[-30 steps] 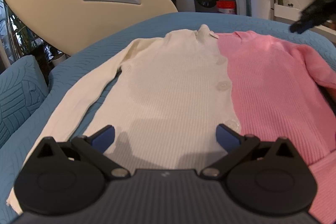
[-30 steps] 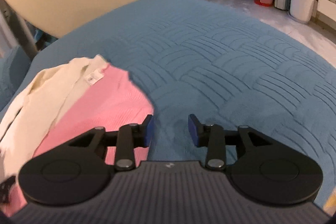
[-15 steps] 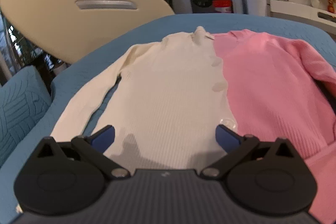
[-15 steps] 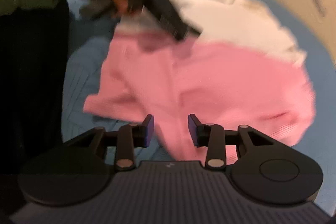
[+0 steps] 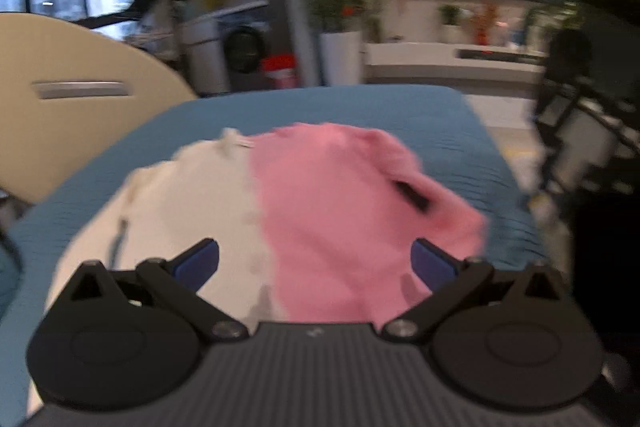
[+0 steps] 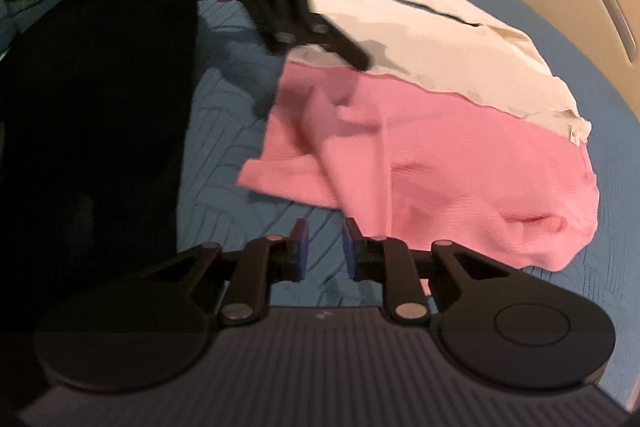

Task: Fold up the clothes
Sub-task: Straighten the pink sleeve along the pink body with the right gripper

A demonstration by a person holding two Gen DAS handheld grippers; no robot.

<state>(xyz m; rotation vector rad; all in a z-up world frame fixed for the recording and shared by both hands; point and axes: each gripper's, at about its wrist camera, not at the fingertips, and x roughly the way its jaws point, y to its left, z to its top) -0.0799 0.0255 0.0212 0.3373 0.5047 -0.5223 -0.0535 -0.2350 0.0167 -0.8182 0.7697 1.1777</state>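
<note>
While the pink-and-cream knitted sweater (image 6: 436, 131) lies on the blue quilted bed (image 6: 224, 155), left gripper (image 5: 316, 259) gapes wide; right gripper (image 6: 323, 247) narrowly parted, empty.

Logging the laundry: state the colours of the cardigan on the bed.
The cardigan is half cream, half pink, split down the front; clearest in the right wrist view.

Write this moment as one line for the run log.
left gripper: open, empty | right gripper: open, narrow gap, empty | pink-and-cream sweater: on blue bedspread, pink sleeve folded in
</note>
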